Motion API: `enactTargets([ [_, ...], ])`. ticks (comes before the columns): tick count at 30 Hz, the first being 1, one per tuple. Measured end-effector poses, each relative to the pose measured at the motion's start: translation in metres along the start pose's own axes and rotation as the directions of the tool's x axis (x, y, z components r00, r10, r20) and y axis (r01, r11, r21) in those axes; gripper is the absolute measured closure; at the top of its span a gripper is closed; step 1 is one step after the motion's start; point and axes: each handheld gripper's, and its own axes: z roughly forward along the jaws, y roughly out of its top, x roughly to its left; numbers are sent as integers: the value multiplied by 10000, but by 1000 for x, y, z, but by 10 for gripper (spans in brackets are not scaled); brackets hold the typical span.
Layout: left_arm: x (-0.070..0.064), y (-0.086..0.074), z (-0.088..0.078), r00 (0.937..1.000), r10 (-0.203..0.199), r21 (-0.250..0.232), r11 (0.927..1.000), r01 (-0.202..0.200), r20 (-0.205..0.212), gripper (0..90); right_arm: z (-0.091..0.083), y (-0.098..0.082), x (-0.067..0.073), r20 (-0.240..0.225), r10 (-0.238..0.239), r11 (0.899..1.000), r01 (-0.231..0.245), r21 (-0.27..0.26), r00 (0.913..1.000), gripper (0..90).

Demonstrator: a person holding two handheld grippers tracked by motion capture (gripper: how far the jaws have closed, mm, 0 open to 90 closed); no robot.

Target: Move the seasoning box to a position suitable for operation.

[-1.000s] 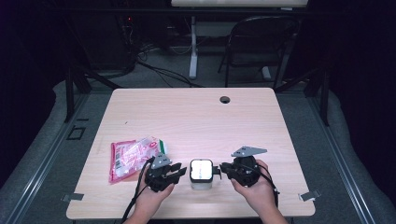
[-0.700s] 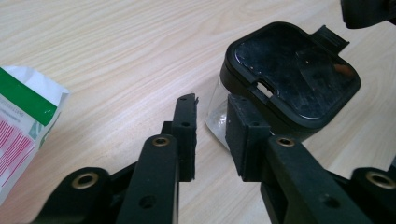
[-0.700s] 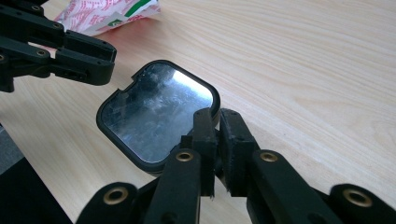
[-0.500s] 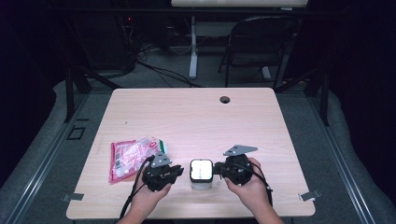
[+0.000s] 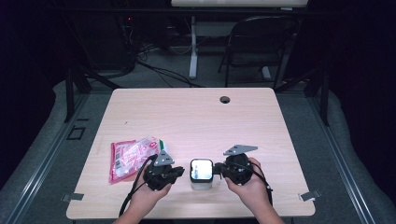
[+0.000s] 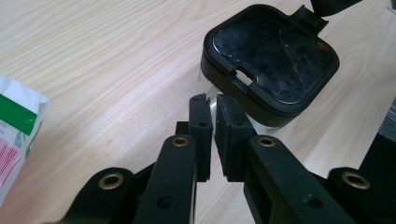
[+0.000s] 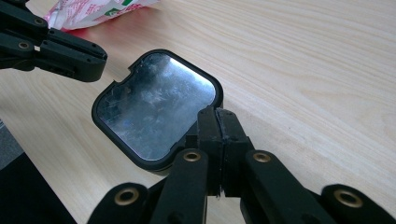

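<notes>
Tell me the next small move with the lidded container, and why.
Probably bring both grippers in against the container to steady it. The left gripper and right gripper flank it with jaws nearly shut and nothing between them, and its black lid is on.

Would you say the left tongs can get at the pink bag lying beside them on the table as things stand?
Probably yes. The pink bag lies just beside the left tongs, with bare table between them and nothing in the way, though the tongs point at the black-lidded container and would have to turn and open.
</notes>
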Motion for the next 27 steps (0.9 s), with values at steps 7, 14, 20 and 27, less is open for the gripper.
enactTargets([
  [7,-5,-1,0,9998,165,89,9998,-167,139,866,0,-1,0,31,40,9999,-39,-106,10000,900],
  [14,-8,0,2,9993,305,192,9993,-309,201,872,0,-2,-1,-58,142,9998,-142,-125,9999,900],
  [20,-12,0,6,9987,438,405,9982,-449,277,874,-1,-3,-2,-6,103,9999,-103,-139,9999,900],
  [27,-15,0,10,9977,572,567,9966,-591,354,881,0,-3,-1,-47,132,9996,-133,-233,9999,900],
])
